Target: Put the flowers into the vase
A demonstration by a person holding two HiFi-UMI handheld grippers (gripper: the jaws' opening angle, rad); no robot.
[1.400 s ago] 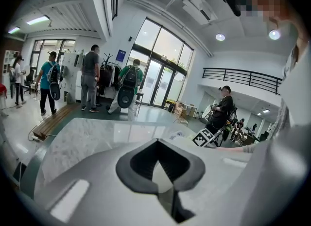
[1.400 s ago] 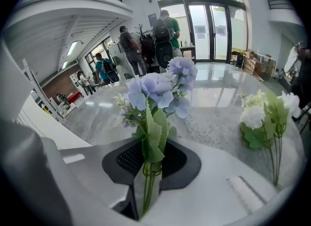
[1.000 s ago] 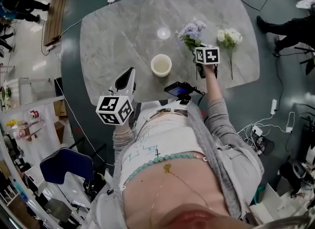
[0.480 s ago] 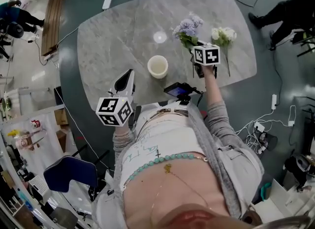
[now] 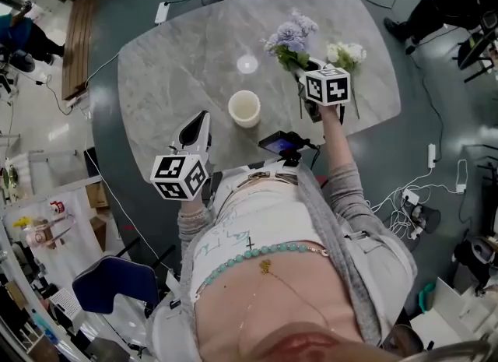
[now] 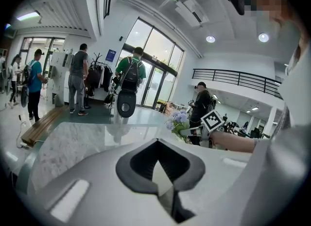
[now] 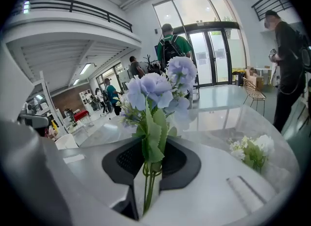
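In the head view, the marker cube [image 5: 327,86] of the right hand-held gripper [image 5: 309,72] hides the jaws and the lower stems of the purple flowers [image 5: 288,40]. It also covers part of the stems of the white flowers [image 5: 345,52]. A pale round spot [image 5: 247,64] on the counter [image 5: 179,57] is too small to identify.

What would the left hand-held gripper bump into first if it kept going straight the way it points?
Probably the bare marble table top, just left of the white vase, since the left hand-held gripper tilts downward; depth is unclear.
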